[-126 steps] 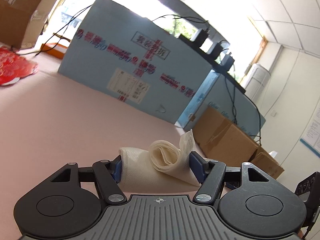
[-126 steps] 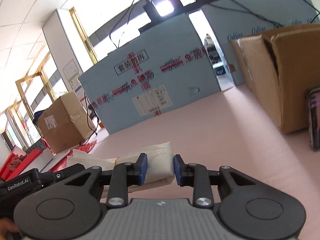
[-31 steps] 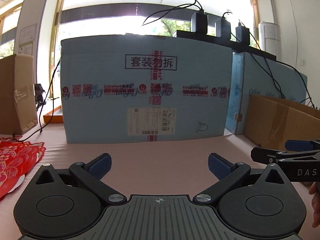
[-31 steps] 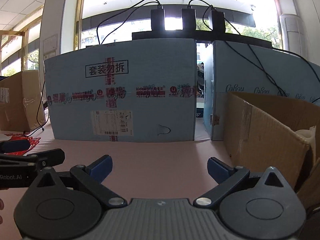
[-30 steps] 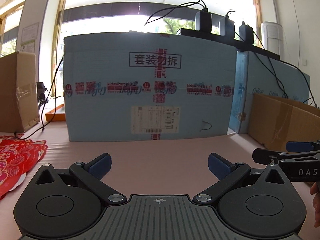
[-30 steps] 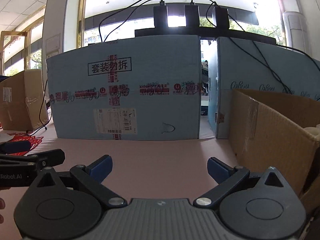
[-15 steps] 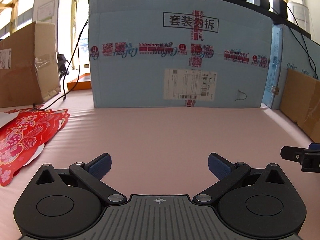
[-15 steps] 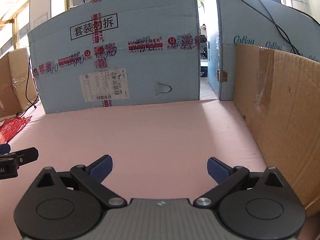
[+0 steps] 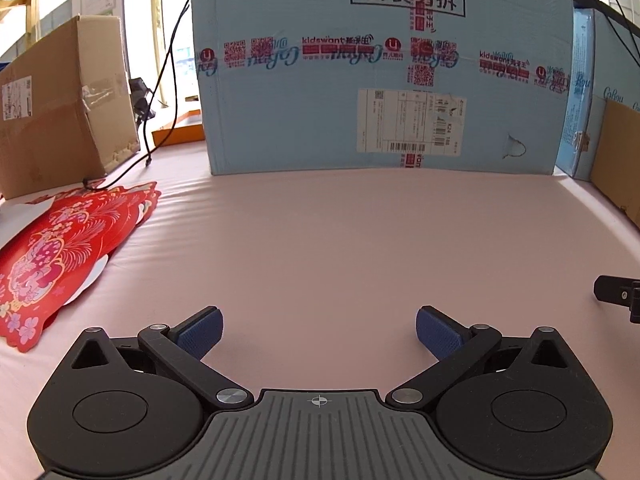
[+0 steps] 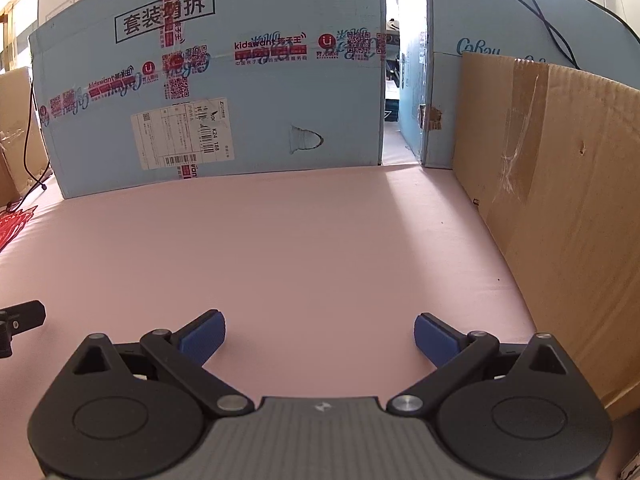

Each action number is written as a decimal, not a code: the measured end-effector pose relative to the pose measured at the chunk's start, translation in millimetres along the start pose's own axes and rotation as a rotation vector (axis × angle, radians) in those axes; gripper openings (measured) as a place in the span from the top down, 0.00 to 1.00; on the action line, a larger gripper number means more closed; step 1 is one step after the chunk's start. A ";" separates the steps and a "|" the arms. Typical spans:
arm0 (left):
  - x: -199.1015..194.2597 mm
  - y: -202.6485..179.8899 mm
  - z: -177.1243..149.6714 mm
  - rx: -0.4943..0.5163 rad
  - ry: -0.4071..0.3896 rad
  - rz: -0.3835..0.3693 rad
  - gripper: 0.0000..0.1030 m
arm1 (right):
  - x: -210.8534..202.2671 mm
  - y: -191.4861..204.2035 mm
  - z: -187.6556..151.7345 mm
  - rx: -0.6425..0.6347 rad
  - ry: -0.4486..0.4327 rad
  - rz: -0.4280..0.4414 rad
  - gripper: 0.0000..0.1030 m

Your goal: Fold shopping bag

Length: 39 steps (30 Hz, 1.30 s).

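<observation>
No shopping bag shows in either view now. My left gripper (image 9: 319, 330) is open and empty, low over the pink table (image 9: 340, 240). My right gripper (image 10: 318, 334) is open and empty too, low over the same table (image 10: 280, 248). A black tip of the right gripper (image 9: 618, 294) shows at the right edge of the left wrist view. A black tip of the left gripper (image 10: 18, 320) shows at the left edge of the right wrist view.
A big light-blue carton (image 9: 380, 68) stands at the back of the table, also in the right wrist view (image 10: 208, 88). A brown cardboard box (image 10: 560, 208) stands close on the right. Red paper decorations (image 9: 52, 248) and another brown box (image 9: 60, 104) lie on the left.
Both grippers earlier held the folded white bag; now they are open and empty. Over the last second both views tilted down toward the table and moved closer to it.
</observation>
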<state>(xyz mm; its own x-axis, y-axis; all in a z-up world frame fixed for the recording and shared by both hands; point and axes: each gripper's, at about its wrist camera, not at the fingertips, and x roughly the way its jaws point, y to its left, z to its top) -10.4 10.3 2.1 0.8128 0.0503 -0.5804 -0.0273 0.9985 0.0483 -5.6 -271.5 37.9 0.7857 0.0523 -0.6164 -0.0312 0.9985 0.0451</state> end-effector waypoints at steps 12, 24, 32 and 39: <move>3.0 3.9 -1.4 -0.023 0.018 -0.015 0.00 | 3.3 5.1 0.0 -0.021 0.016 -0.018 0.00; 5.5 7.1 -0.2 -0.034 0.022 -0.024 0.00 | 4.2 9.0 0.4 -0.027 0.020 -0.022 0.00; 5.8 8.4 -0.6 -0.040 0.023 -0.027 0.00 | 3.5 1.3 3.9 -0.026 0.022 -0.016 0.00; 6.4 9.2 -0.4 -0.041 0.023 -0.027 0.00 | 2.4 2.9 4.4 -0.026 0.021 -0.021 0.00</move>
<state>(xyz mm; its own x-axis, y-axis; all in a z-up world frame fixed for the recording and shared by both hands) -5.7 19.8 -1.6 0.7998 0.0230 -0.5998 -0.0292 0.9996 -0.0007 -1.1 -268.6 40.0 0.7730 0.0315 -0.6336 -0.0314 0.9994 0.0114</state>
